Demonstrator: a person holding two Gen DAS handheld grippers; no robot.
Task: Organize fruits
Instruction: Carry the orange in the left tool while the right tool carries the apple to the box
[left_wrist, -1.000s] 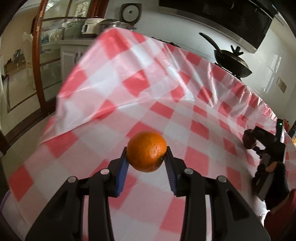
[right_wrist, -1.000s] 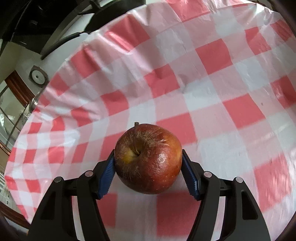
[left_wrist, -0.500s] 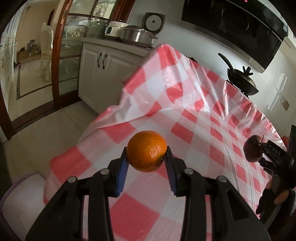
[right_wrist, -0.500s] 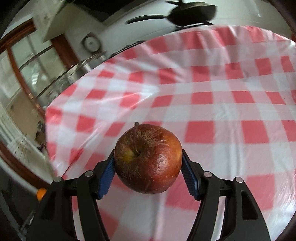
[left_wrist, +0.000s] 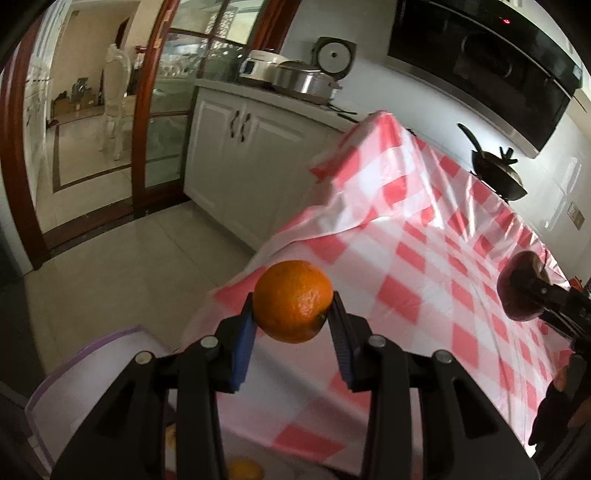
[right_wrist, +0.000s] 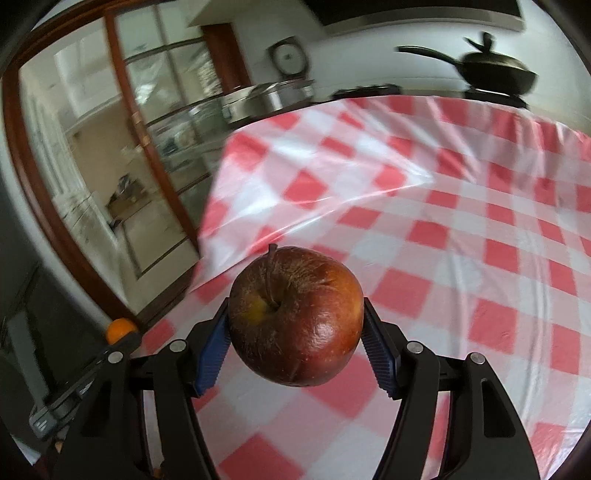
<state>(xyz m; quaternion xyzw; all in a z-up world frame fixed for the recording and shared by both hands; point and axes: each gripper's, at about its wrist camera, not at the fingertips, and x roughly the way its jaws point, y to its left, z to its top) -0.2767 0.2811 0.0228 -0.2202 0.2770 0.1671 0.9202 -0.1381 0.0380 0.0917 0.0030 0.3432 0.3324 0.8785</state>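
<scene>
The left gripper pinches the orange above the white container at 7 o'clock, probably for sorting, while the right gripper clamps the apple over the checked tablecloth.

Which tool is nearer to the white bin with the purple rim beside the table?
Left. The left tool, holding the orange, hangs just above the bin. The right tool, holding the apple, is farther, over the tablecloth.

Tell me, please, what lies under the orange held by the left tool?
Under the orange shut in the left tool are the checkered tablecloth's edge and a white, purple-rimmed container. The tool's body covers most of its contents; one yellowish fruit shows.
</scene>
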